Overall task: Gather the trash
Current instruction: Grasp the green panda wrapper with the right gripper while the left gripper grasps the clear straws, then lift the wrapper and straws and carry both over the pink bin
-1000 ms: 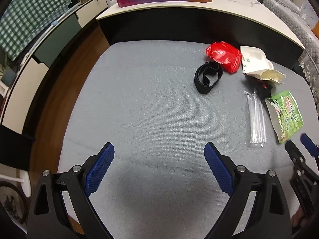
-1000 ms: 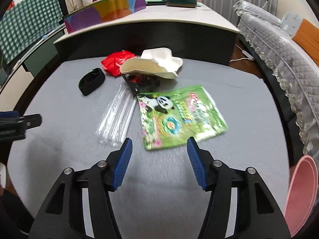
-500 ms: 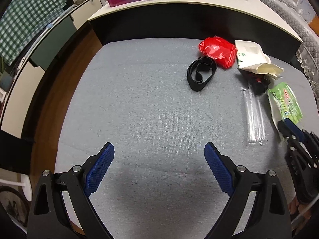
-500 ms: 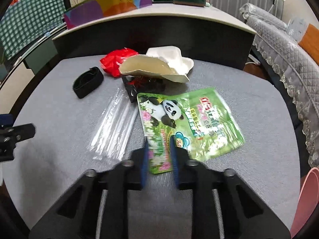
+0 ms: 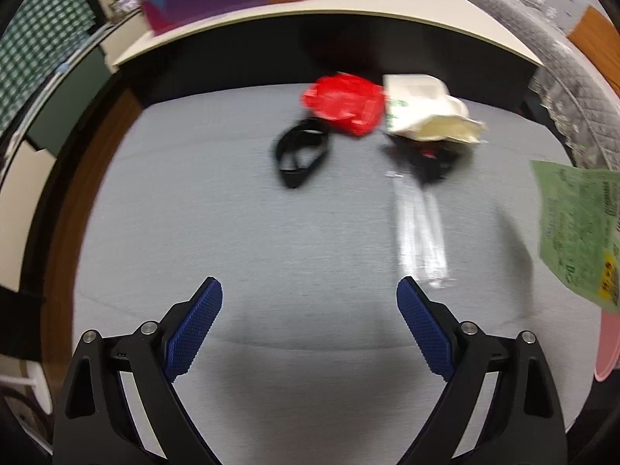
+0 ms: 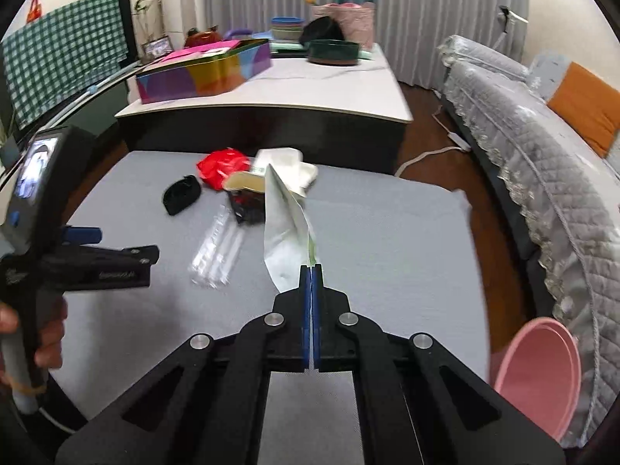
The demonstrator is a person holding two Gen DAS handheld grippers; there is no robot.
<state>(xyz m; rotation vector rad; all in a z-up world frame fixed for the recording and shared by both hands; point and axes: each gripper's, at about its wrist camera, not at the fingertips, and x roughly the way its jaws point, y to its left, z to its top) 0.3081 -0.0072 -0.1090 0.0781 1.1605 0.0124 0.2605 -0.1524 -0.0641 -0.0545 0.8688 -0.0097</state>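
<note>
Beyond the grey mat (image 6: pixel 387 232), at twelve o'clock, stands a white table (image 6: pixel 329 93) carrying a colourful tin box (image 6: pixel 201 69) at eleven o'clock, a dark round dish (image 6: pixel 333 51) further back, stacked bowls (image 6: pixel 286 27) and a pink basket (image 6: pixel 348 19). A green checked cloth (image 6: pixel 62 50) hangs at ten o'clock. A grey quilted sofa (image 6: pixel 542 147) with an orange cushion (image 6: pixel 585 104) runs along three o'clock, grey curtains (image 6: pixel 426 7) behind

No lettering can be read. The green pouch (image 5: pixel 577 228) carries print too blurred to make out, the white box (image 5: pixel 410 104) has a smeared green mark, and the left tool (image 6: pixel 112 267) bears illegible white lettering.
</note>
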